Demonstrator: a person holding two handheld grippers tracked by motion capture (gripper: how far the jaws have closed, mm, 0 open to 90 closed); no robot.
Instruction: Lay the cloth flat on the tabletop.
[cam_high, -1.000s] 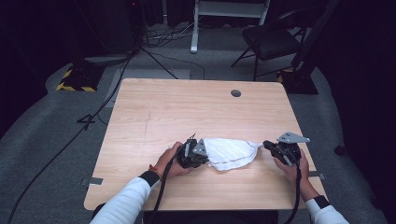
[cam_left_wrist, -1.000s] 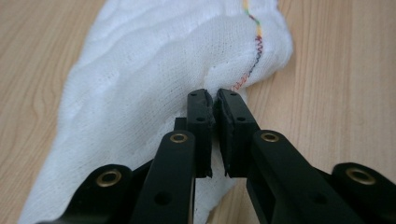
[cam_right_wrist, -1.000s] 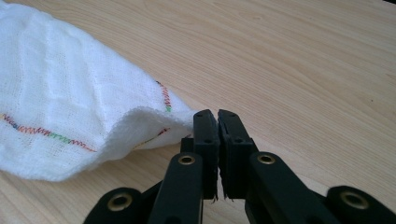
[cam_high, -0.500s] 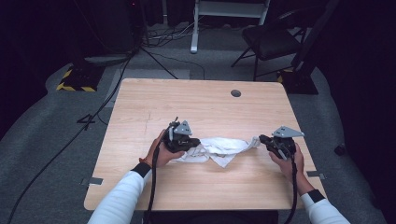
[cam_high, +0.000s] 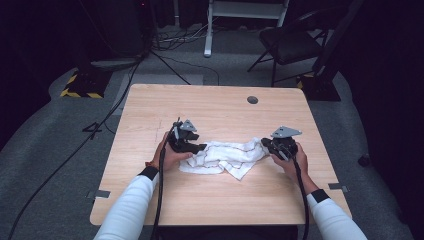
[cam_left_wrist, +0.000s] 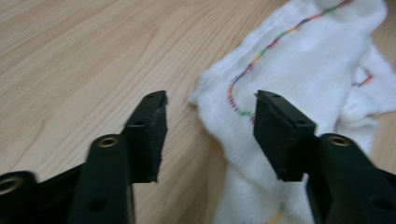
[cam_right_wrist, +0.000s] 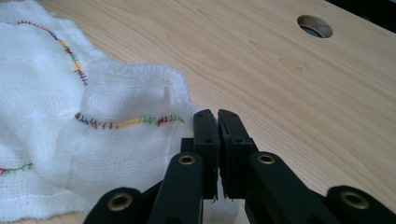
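Cloth lies crumpled on the table between both grippers. The right gripper pinches its corner tight. The left gripper gapes over its other edge, gripping nothing.

The person wears long white sleeves ending in black cuffs at both wrists. Each hand carries a black tool: the left tool and the right tool each bear a grey three-cornered plate on top and trail a black cable along the forearm. Up close, the jaws are matte black, blocky pads on flat arms fastened with brass-coloured rivets.
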